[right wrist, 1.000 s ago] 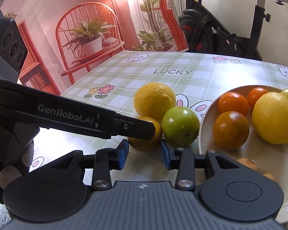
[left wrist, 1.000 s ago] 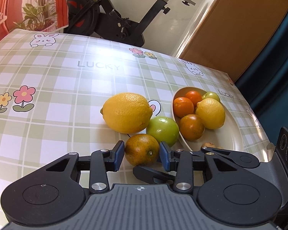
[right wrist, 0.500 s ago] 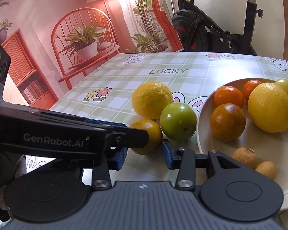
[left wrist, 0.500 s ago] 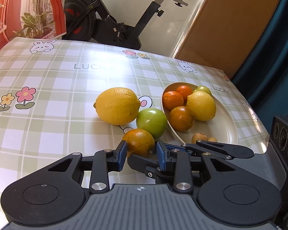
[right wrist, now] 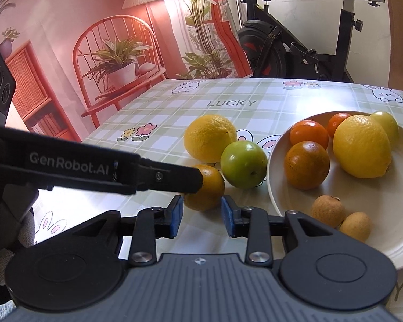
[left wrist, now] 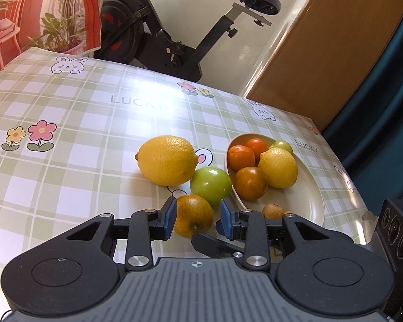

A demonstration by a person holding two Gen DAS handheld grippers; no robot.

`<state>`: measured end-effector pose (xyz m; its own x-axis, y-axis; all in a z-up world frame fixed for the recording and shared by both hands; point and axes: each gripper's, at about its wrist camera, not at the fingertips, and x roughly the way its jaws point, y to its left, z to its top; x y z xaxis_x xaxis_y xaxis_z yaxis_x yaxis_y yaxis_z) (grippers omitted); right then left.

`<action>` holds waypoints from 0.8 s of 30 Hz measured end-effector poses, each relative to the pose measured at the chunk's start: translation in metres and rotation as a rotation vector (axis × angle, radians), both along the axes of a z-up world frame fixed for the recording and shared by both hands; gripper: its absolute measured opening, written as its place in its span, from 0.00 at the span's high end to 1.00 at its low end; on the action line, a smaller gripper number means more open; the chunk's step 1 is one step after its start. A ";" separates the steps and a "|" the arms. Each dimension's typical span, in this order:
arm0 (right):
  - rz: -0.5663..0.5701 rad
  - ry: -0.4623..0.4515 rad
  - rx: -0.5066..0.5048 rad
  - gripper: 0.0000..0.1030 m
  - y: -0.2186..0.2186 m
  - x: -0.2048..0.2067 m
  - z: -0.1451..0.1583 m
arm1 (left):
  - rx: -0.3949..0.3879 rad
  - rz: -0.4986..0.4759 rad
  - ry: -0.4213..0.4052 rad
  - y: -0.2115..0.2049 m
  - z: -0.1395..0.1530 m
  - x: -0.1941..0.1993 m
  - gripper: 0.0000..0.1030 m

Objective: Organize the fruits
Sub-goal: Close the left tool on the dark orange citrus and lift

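Observation:
A small dark orange [left wrist: 193, 214] [right wrist: 209, 190] lies on the checked tablecloth, touching a green fruit [left wrist: 211, 186] [right wrist: 243, 165]; a big lemon [left wrist: 166, 161] sits behind them. My left gripper [left wrist: 198, 218] is shut on the orange, one blue pad on each side. Its black finger [right wrist: 174, 177] crosses the right wrist view and hides the orange's upper left. My right gripper [right wrist: 202, 216] sits just short of the same orange, its jaws closing and its pads not on the fruit. One of its fingers [left wrist: 212, 244] shows below the orange in the left wrist view.
A cream plate [left wrist: 309, 201] [right wrist: 389, 228] to the right holds a lemon, several oranges, a green fruit and two small brown fruits. The table's right edge runs just past the plate. An exercise bike [left wrist: 174, 45] stands behind the table. A gloved hand [right wrist: 2, 255] holds the left gripper.
The left pads have drawn in from a wider stance onto the small orange. The right pads stood wider half a second ago and are narrower now. Neither hand has shifted much.

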<state>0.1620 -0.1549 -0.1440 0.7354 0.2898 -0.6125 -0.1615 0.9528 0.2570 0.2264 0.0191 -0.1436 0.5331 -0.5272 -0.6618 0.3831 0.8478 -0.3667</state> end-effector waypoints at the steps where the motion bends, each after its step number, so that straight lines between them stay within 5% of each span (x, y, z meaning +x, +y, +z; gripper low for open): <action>1: -0.003 0.003 0.000 0.65 0.000 0.001 -0.001 | 0.005 -0.004 -0.001 -0.001 0.000 0.002 0.64; 8: -0.009 0.004 -0.010 0.54 0.001 0.007 -0.003 | 0.024 0.003 0.029 -0.007 -0.013 0.011 0.64; 24: -0.017 -0.006 0.003 0.55 -0.001 0.004 -0.006 | 0.062 -0.044 -0.002 -0.018 -0.012 -0.012 0.64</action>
